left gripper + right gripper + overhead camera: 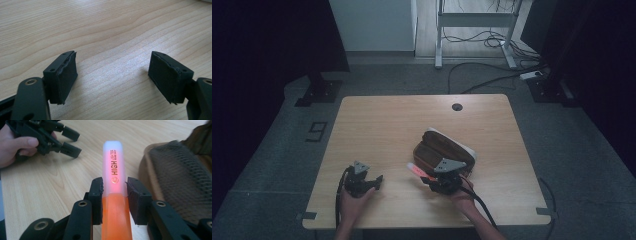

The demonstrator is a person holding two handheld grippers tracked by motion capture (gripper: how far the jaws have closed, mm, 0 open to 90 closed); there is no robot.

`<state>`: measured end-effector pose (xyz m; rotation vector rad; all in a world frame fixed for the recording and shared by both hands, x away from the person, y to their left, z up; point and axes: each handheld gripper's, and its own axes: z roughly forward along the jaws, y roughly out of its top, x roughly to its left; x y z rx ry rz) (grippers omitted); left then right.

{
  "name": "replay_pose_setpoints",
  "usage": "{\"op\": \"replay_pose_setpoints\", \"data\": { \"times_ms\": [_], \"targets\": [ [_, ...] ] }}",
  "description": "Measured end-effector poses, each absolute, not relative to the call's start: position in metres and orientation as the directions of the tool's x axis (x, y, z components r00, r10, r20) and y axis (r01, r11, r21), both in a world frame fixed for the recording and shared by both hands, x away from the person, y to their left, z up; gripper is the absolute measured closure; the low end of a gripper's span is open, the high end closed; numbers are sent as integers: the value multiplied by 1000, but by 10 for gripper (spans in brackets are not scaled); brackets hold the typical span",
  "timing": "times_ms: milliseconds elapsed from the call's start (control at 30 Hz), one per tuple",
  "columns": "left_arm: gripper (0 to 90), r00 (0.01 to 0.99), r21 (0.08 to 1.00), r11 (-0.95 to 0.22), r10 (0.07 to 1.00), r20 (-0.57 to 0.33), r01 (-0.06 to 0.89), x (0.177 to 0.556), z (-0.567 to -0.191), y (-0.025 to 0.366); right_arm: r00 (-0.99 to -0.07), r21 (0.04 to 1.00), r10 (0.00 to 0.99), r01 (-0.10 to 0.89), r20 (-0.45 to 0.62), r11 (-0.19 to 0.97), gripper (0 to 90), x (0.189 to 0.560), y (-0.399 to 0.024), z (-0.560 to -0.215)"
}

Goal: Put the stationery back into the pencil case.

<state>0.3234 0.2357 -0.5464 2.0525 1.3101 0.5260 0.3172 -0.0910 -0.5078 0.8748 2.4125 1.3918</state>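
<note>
An orange highlighter [114,185] with a translucent cap is clamped between the pads of my right gripper [114,195], cap pointing away from me. From above, the highlighter [415,170] juts left of the right gripper [428,178], just in front of an open brown pencil case [443,150] with a mesh pocket [180,172]. My left gripper [112,75] hovers low over bare wood, jaws wide apart with nothing between them. It sits at the table's front left [379,180], held by a hand.
The wooden table [382,120] has a cable hole [456,107] at its back edge. The left gripper [67,141] and its hand lie to the far left of the highlighter. Cables and a desk frame [472,30] stand on the floor behind the table.
</note>
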Motion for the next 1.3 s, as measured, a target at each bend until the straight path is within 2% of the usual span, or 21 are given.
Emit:
{"op": "replay_pose_setpoints", "data": {
  "times_ms": [1300],
  "targets": [
    [226, 425, 698, -300, 905, -7, 651, 324, -546, 236, -725, 878, 683, 383, 92, 288, 655, 345, -147, -487]
  ]
}}
